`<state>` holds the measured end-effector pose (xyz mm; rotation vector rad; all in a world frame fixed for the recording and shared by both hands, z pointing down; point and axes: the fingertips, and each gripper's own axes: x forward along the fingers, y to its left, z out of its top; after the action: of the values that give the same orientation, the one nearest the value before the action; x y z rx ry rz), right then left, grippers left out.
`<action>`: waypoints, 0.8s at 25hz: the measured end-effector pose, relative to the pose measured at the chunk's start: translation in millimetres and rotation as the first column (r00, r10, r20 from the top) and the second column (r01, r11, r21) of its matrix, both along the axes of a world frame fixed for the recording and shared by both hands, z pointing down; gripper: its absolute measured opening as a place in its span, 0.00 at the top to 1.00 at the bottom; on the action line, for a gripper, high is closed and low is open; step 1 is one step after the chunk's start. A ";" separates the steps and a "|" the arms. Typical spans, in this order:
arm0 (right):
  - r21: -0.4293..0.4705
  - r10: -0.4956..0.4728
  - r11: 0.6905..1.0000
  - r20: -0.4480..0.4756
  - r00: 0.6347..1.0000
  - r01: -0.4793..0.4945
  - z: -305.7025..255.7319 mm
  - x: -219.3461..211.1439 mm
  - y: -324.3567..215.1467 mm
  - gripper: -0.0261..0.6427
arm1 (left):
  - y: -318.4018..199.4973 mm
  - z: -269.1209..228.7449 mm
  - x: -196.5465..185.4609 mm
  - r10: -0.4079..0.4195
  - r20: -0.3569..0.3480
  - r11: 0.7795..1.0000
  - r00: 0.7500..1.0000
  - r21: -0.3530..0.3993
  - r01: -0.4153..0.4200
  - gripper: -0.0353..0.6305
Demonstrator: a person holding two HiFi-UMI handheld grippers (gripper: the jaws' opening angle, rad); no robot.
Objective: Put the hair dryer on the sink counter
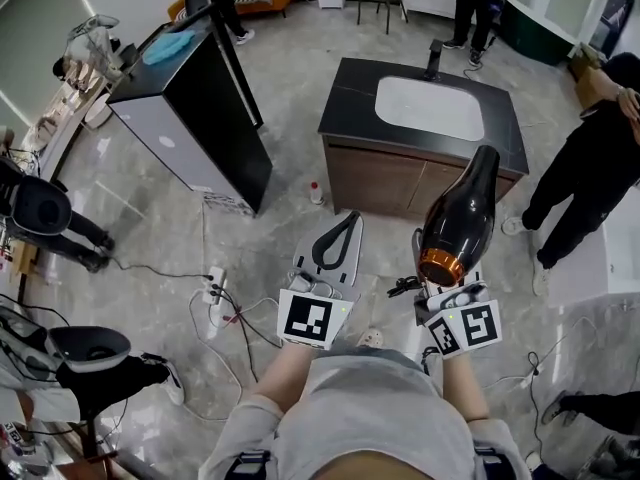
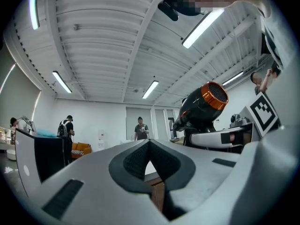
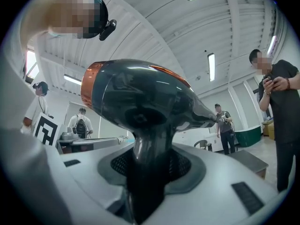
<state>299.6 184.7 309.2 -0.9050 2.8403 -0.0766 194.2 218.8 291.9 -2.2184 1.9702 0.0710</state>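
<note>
Our right gripper (image 3: pixel 148 172) clamped on handle of black hair dryer (image 1: pixel 460 216), held in air before sink counter (image 1: pixel 352 96), nozzle toward it. Our left gripper (image 1: pixel 338 234): jaws together, empty.

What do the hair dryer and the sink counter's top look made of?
The hair dryer looks like glossy dark plastic: ceiling lights reflect off it; rear ring copper-toned, metallic-looking. The sink counter is a matte black slab, stone or composite, unclear; basin white, perhaps ceramic.

Grey short-sleeved shirt (image 1: pixel 370 398), white cubes (image 1: pixel 311 318) with black square markers
</note>
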 end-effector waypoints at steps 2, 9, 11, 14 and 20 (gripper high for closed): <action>-0.002 -0.011 1.000 -0.006 1.000 0.011 2.1 -3.5 -14.2 0.70 | -13.6 1.4 -1.5 -0.006 -0.009 1.000 1.000 -0.006 0.006 0.94; -0.029 -0.026 0.999 -0.012 1.000 0.026 11.1 -24.2 -51.1 0.70 | -52.1 5.6 -22.1 -0.017 -0.015 1.000 1.000 -0.016 0.016 0.94; -0.039 -0.020 0.999 -0.007 1.000 0.019 11.9 -31.7 -66.3 0.70 | -67.5 6.5 -30.1 -0.010 -0.018 1.000 1.000 -0.020 0.010 0.94; -0.051 -0.004 0.999 0.002 1.000 0.004 11.0 -47.9 -90.1 0.70 | -92.2 5.9 -47.3 0.007 -0.015 1.000 1.000 -0.029 -0.007 0.94; -0.066 0.058 0.996 0.001 0.998 -0.057 18.2 -95.5 -112.7 0.70 | -117.6 11.2 -97.5 0.059 -0.006 0.998 0.998 -0.031 -0.059 0.94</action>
<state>204.0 71.9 327.5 -0.9982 2.8220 -0.1653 96.6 101.1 303.2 -2.2984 1.9207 0.0542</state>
